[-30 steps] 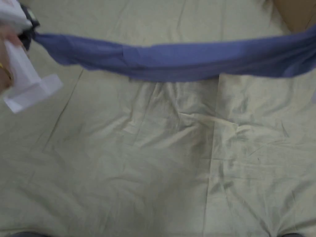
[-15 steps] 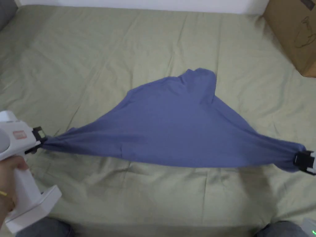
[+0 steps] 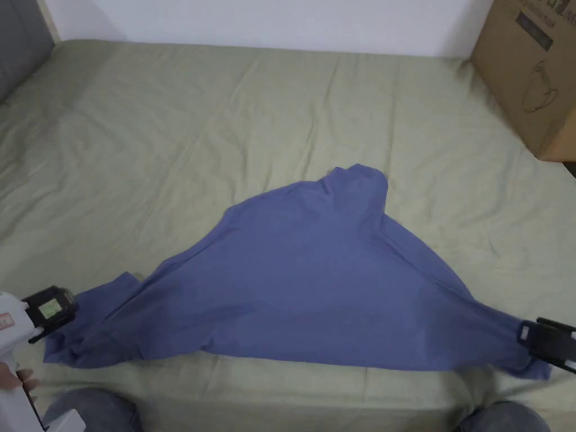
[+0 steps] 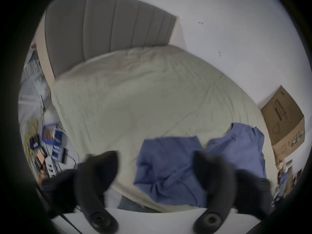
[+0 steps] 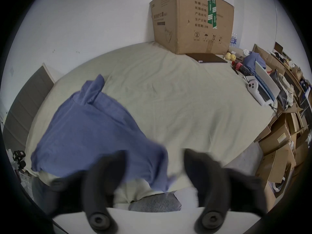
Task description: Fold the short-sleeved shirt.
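The blue short-sleeved shirt (image 3: 315, 281) lies on the green bed sheet (image 3: 225, 124), spread in a rough triangle with its widest edge near me and a bunched tip pointing away. My left gripper (image 3: 53, 308) sits at the shirt's near left corner. Its jaws stand wide apart in the left gripper view (image 4: 155, 156), with the shirt (image 4: 168, 166) lying loose beyond them. My right gripper (image 3: 529, 334) is at the near right corner. Its jaws (image 5: 155, 153) are also wide apart, with the shirt's (image 5: 87, 128) loose corner drooping between them.
A large cardboard box (image 3: 534, 73) stands on the bed's far right corner. A grey headboard (image 3: 17, 45) runs along the left. My knees (image 3: 93, 410) touch the near edge. Stacked boxes (image 5: 278, 144) and clutter crowd the floor to the right.
The shirt was stretched taut in the air between both shut grippers; it has come down onto the bed and both grippers have opened and let go of its corners.
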Demonstrator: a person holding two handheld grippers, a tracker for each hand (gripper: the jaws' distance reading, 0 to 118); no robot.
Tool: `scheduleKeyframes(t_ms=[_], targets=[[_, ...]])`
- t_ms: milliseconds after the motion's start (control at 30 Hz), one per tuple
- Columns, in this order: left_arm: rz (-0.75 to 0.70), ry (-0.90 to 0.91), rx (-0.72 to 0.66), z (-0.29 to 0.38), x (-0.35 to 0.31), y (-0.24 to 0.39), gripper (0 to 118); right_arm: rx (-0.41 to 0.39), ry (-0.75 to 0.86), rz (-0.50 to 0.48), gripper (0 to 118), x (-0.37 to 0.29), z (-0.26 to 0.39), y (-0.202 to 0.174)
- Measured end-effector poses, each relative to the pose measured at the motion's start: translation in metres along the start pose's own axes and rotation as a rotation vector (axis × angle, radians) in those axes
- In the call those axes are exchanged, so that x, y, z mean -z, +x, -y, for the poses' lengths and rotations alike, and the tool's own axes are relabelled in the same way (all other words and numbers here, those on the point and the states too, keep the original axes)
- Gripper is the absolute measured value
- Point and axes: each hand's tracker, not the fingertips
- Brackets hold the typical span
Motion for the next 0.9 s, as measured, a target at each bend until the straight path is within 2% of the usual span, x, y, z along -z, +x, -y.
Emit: scheduleKeyframes(t_ms=[33,67,233,333,533,600,633,700,733,767,800,833,867,900], targets=[[0.006,0.033,0.02,-0.01,-0.008,0.003,115,0.0,0.029,-0.006,100,-0.009,-0.008,-0.001],[0.008,0.066,0.041,-0.017,-0.015,0.006,118,-0.007,0.08,-0.008,100,-0.02,-0.016,-0.003],[0.101,0.355,0.166,-0.05,-0.07,0.048,118,-0.082,0.337,-0.039,100,-0.076,-0.055,-0.027],[0.149,0.499,0.259,-0.043,-0.103,0.083,118,-0.114,0.484,-0.069,106,-0.103,-0.061,-0.048],[0.267,0.6,0.375,-0.009,-0.127,0.127,118,-0.235,0.672,-0.094,108,-0.132,-0.038,-0.094],[0.286,0.612,0.377,0.0,-0.126,0.133,113,-0.24,0.692,-0.11,107,-0.135,-0.028,-0.103],[0.299,0.614,0.385,0.004,-0.127,0.135,107,-0.231,0.694,-0.116,107,-0.135,-0.022,-0.106],[0.313,0.624,0.414,0.013,-0.128,0.14,73,-0.219,0.704,-0.125,103,-0.133,-0.016,-0.108],[0.309,0.623,0.43,0.016,-0.128,0.142,54,-0.214,0.704,-0.129,95,-0.132,-0.013,-0.11],[0.315,0.622,0.45,0.02,-0.127,0.143,28,-0.211,0.703,-0.135,74,-0.131,-0.01,-0.112],[0.326,0.623,0.466,0.023,-0.127,0.143,12,-0.21,0.7,-0.138,53,-0.129,-0.009,-0.113],[0.329,0.622,0.472,0.026,-0.126,0.146,0,-0.205,0.697,-0.14,24,-0.126,-0.007,-0.114],[0.329,0.616,0.473,0.029,-0.125,0.148,0,-0.198,0.694,-0.134,0,-0.123,-0.006,-0.116],[0.34,0.594,0.482,0.03,-0.123,0.149,0,-0.188,0.688,-0.127,0,-0.121,-0.004,-0.118]])
